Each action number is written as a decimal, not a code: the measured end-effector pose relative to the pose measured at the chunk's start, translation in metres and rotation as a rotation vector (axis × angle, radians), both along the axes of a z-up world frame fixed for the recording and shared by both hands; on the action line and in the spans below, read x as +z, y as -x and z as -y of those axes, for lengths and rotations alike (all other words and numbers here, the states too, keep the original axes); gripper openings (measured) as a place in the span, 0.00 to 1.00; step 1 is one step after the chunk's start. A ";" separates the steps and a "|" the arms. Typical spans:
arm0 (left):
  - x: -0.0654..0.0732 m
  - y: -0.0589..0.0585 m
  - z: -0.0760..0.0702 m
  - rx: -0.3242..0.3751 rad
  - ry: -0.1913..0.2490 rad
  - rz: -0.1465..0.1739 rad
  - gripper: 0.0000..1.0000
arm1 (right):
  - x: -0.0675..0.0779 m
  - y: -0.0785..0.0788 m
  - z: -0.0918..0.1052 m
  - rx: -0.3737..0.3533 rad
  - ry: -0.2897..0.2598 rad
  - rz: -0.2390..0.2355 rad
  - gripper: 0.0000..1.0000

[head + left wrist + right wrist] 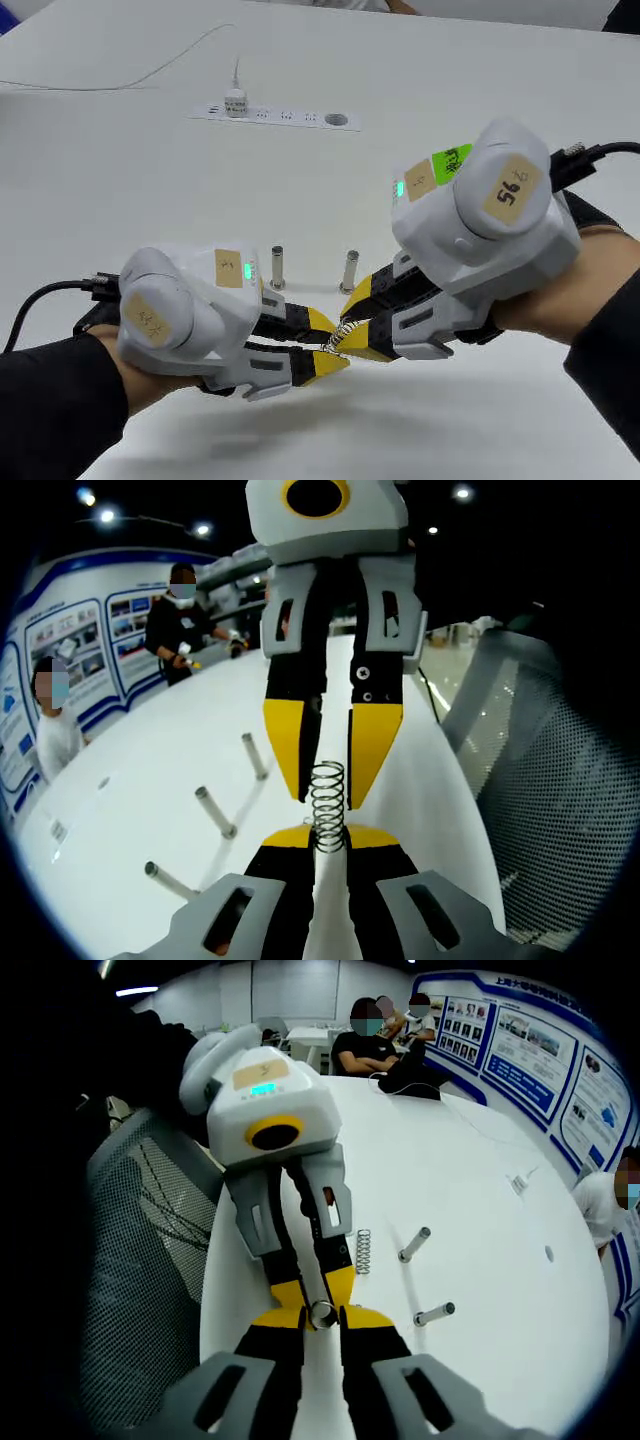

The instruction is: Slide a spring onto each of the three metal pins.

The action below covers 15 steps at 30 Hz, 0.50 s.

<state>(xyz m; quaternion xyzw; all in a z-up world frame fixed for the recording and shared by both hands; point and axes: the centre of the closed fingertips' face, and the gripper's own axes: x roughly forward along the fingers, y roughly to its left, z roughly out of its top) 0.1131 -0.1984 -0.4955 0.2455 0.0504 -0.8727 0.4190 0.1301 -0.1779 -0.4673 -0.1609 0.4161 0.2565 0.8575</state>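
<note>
A small steel spring (340, 337) hangs above the white table (120, 180), held between both grippers, whose tips meet. My left gripper (330, 838) is shut on the spring's (327, 802) near end. My right gripper (322, 1318) faces it, jaws closed against the far end, where the spring (322, 1313) shows end-on as a ring. Three metal pins stand upright: first pin (255, 755), second pin (215, 812), third pin (168, 880). Two of them, one pin (277, 267) and another pin (350, 270), rise just behind the grippers. A second spring (363, 1251) lies on the table beside a pin (414, 1244).
A white power strip (275, 115) with a plugged-in adapter and cable lies further back on the table. A mesh office chair (540, 780) stands by the table edge. People sit at the table's far end (370, 1050).
</note>
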 end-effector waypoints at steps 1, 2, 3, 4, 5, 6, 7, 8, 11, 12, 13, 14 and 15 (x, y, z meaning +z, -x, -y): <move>0.000 0.001 0.000 -0.002 0.000 0.002 0.11 | -0.001 0.000 0.000 0.000 0.002 -0.003 0.15; 0.000 0.001 0.000 -0.004 0.000 0.002 0.11 | -0.001 0.000 0.000 0.001 0.005 -0.004 0.14; 0.000 0.002 0.000 -0.006 0.001 0.006 0.11 | -0.002 0.001 0.000 0.003 0.007 -0.005 0.14; 0.001 0.002 0.000 -0.008 0.001 0.007 0.11 | -0.002 0.001 0.000 0.003 0.008 -0.008 0.14; 0.001 0.003 0.000 -0.011 0.002 0.008 0.11 | -0.003 0.001 0.000 0.004 0.008 -0.013 0.14; 0.001 0.003 0.000 -0.012 0.003 0.010 0.11 | -0.004 0.002 0.000 0.005 0.008 -0.015 0.14; 0.002 0.004 0.000 -0.013 0.003 0.010 0.11 | -0.004 0.002 0.000 0.005 0.008 -0.017 0.14; 0.002 0.004 0.000 -0.014 0.004 0.010 0.11 | -0.005 0.002 0.000 0.006 0.009 -0.020 0.14; 0.003 0.005 0.000 -0.017 0.006 0.011 0.11 | -0.007 0.003 0.000 0.007 0.011 -0.026 0.14; 0.004 0.005 0.000 -0.018 0.007 0.011 0.11 | -0.007 0.004 0.000 0.007 0.011 -0.029 0.14; 0.004 0.006 0.000 -0.019 0.007 0.011 0.11 | -0.008 0.004 -0.001 0.009 0.010 -0.030 0.13; 0.005 0.006 0.000 -0.020 0.009 0.011 0.11 | -0.008 0.004 -0.001 0.009 0.010 -0.031 0.13; 0.004 0.006 0.000 -0.021 0.008 0.012 0.11 | -0.008 0.004 -0.001 0.010 0.010 -0.031 0.13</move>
